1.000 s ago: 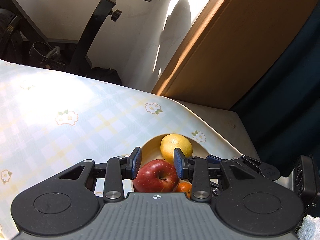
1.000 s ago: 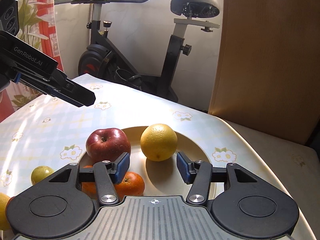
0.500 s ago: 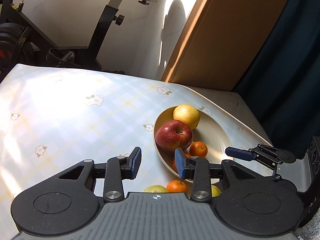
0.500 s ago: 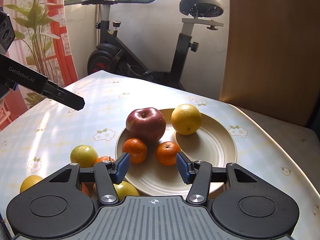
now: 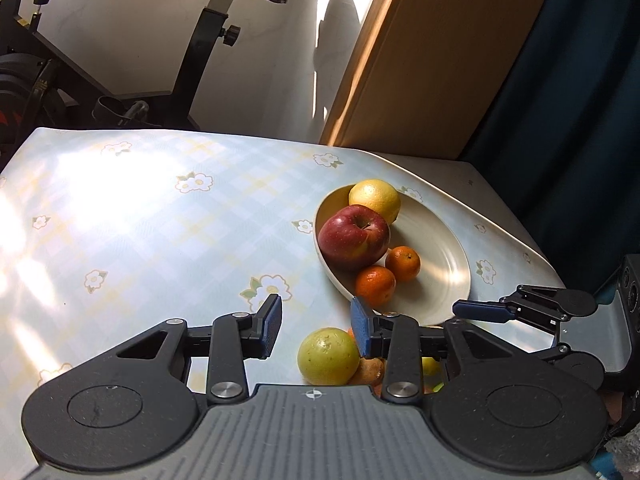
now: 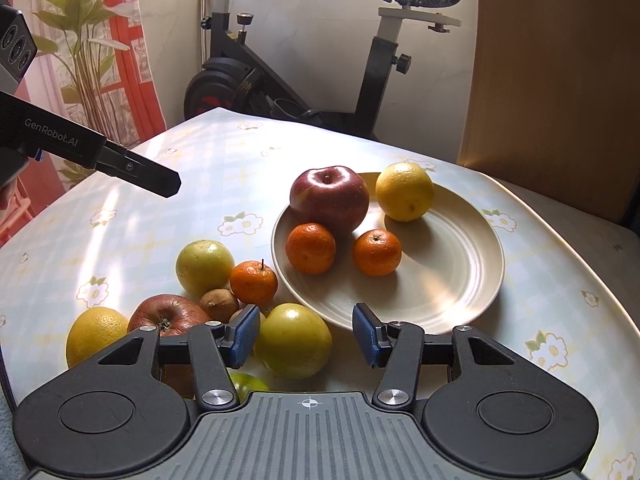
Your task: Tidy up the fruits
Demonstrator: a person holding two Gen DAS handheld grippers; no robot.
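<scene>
A cream plate point(image 6: 440, 280) holds a red apple point(image 6: 328, 198), a yellow citrus point(image 6: 404, 190) and two mandarins point(image 6: 310, 248). Left of it on the cloth lie several loose fruits: a green one point(image 6: 205, 266), a mandarin point(image 6: 253, 282), a wrinkled red apple point(image 6: 168, 314), a yellow orange point(image 6: 94, 334). My right gripper point(image 6: 306, 336) is open, hovering near a yellow-green fruit point(image 6: 294, 344) without touching it. My left gripper point(image 5: 316, 320) is open and empty, just short of the plate point(image 5: 440, 264) and above a green fruit point(image 5: 328, 356).
A floral checked cloth point(image 6: 200, 184) covers the table, whose right edge point(image 6: 592, 216) drops off beyond the plate. Behind stand an exercise bike point(image 6: 376, 64), a wooden panel point(image 6: 552, 80), a plant with red curtain point(image 6: 100, 40) and a dark curtain point(image 5: 580, 100).
Both grippers have drawn back from the plate toward the near table edge. The left one no longer frames the red apple. The loose fruits have come into view.
</scene>
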